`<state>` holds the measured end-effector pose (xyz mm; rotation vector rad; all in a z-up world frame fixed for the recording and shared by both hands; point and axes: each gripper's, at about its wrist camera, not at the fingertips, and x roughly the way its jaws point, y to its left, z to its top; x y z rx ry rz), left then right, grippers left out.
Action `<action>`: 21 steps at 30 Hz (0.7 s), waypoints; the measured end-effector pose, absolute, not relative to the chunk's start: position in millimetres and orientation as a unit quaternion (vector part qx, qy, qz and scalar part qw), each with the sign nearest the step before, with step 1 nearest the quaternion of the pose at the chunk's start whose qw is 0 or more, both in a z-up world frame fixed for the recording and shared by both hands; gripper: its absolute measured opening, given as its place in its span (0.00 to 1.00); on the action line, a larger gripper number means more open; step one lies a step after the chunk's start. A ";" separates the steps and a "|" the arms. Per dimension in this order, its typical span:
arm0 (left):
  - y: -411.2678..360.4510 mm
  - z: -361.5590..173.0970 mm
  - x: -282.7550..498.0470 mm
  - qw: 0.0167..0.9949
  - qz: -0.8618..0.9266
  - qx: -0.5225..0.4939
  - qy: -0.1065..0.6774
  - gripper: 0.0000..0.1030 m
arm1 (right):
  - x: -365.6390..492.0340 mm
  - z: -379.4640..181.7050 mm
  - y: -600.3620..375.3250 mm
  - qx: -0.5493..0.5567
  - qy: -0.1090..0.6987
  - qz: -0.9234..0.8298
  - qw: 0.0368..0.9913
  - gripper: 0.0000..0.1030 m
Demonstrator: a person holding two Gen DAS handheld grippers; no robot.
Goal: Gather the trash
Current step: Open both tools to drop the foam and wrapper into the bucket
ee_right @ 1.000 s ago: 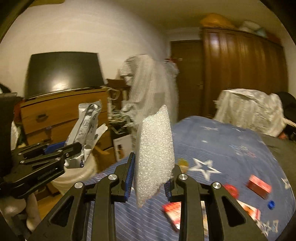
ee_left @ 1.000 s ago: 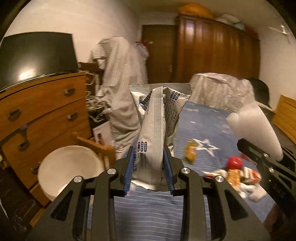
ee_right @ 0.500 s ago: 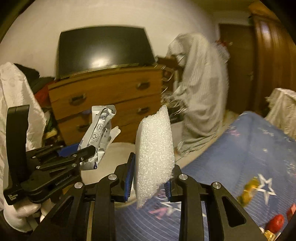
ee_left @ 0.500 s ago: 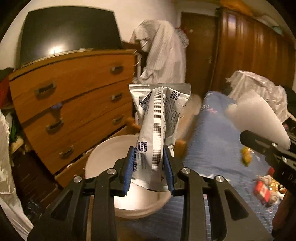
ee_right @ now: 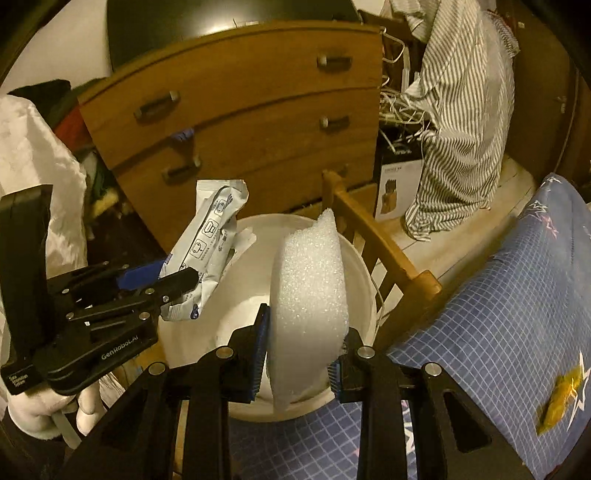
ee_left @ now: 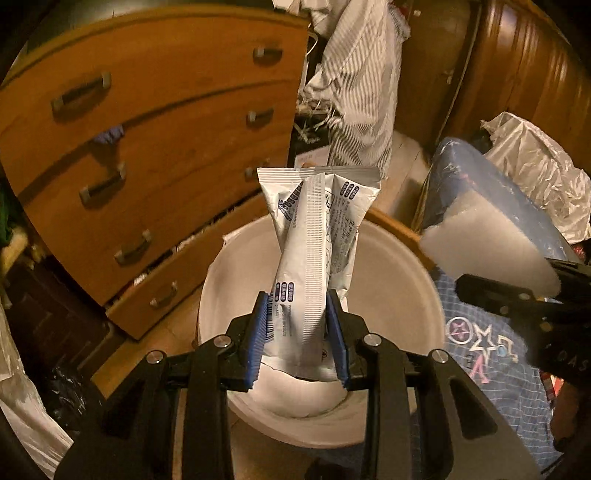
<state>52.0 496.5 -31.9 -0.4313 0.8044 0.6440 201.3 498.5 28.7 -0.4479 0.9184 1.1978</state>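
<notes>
With the left gripper clamped on the silver wrapper and the right gripper on the foam piece, centre both over the white bucket before letting the fingers part.

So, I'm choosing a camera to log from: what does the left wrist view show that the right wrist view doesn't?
Left wrist only: crumpled white plastic on the bed, and the wrapper's seam side.
Right wrist only: a yellow scrap on the blue bedspread, a gloved hand, the dark screen.
Both: white bucket, foam piece, wooden dresser, striped shirt.
</notes>
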 end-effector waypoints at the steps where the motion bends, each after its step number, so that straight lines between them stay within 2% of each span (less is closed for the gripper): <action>1: 501.6 -36.2 52.0 0.845 0.306 -0.208 0.386 0.29 | 203.2 25.7 501.2 -0.205 0.415 0.537 0.705 0.28; 14: 527.3 -61.3 48.9 0.834 0.308 -0.225 0.398 0.30 | 217.3 2.0 496.2 -0.217 0.424 0.536 0.697 0.28; 15: 527.9 -61.2 49.0 0.835 0.310 -0.222 0.397 0.31 | 216.4 2.7 497.3 -0.219 0.421 0.536 0.698 0.31; 16: 528.3 -60.8 49.2 0.833 0.316 -0.218 0.398 0.43 | 215.8 3.6 498.1 -0.221 0.418 0.534 0.701 0.38; 17: 529.2 -59.2 48.0 0.833 0.323 -0.214 0.395 0.63 | 215.8 5.6 497.0 -0.215 0.413 0.534 0.705 0.62; 18: 530.0 -56.9 45.8 0.834 0.330 -0.212 0.388 0.68 | 216.4 6.6 495.0 -0.212 0.409 0.535 0.708 0.72; 21: 534.1 -52.7 40.6 0.835 0.337 -0.215 0.377 0.69 | 218.3 10.1 490.4 -0.203 0.406 0.539 0.709 0.72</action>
